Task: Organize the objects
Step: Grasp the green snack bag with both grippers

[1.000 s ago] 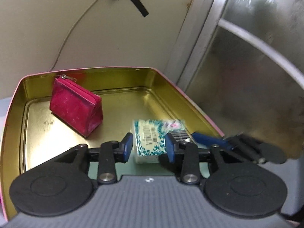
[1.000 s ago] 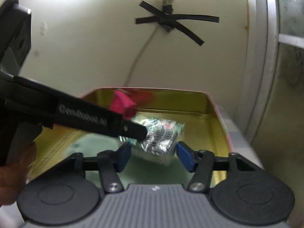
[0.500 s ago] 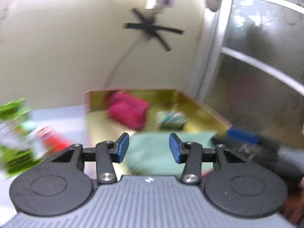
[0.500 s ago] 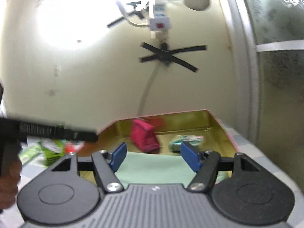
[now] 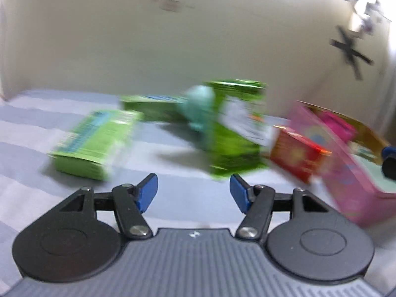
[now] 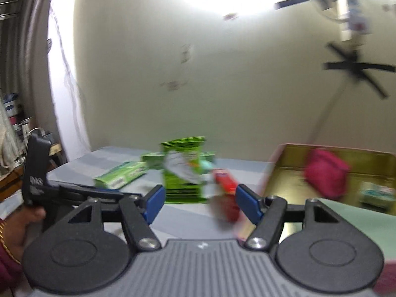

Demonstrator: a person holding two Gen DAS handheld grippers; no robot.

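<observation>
Tongs first: left gripper [image 5: 193, 193] has its blue-padded jaws spread wide with nothing between them, over bare striped grey-blue tablecloth [image 5: 74, 198]. Right gripper [image 6: 199, 204] is equally wide and also carries nothing. Neither touches an item, so I read this as lining up on the loose pile, not a grasp.

Left wrist view, outward: upright green foil pouch with white label [image 5: 235, 128] at 12–1 o'clock just past the tips, probably the easiest pick since it stands free. Flat light-green packet [image 5: 96, 143] at 10 o'clock, lying down. Red rectangular box [image 5: 294, 156] at 2 o'clock beside the pink-walled, gold-lined tin tray [image 5: 346, 173] at 3 o'clock, presumably the drop zone: a magenta zip pouch [image 6: 326, 175] and small teal-patterned pack [image 6: 377, 193] sit inside it.

Hard to read:
- heavy motion blur; labels illegible
- teal rounded thing [image 5: 200, 109] behind the pouch, identity unclear
- tray cut off at frame edge
- second green box [image 5: 153, 110] partly hidden
</observation>
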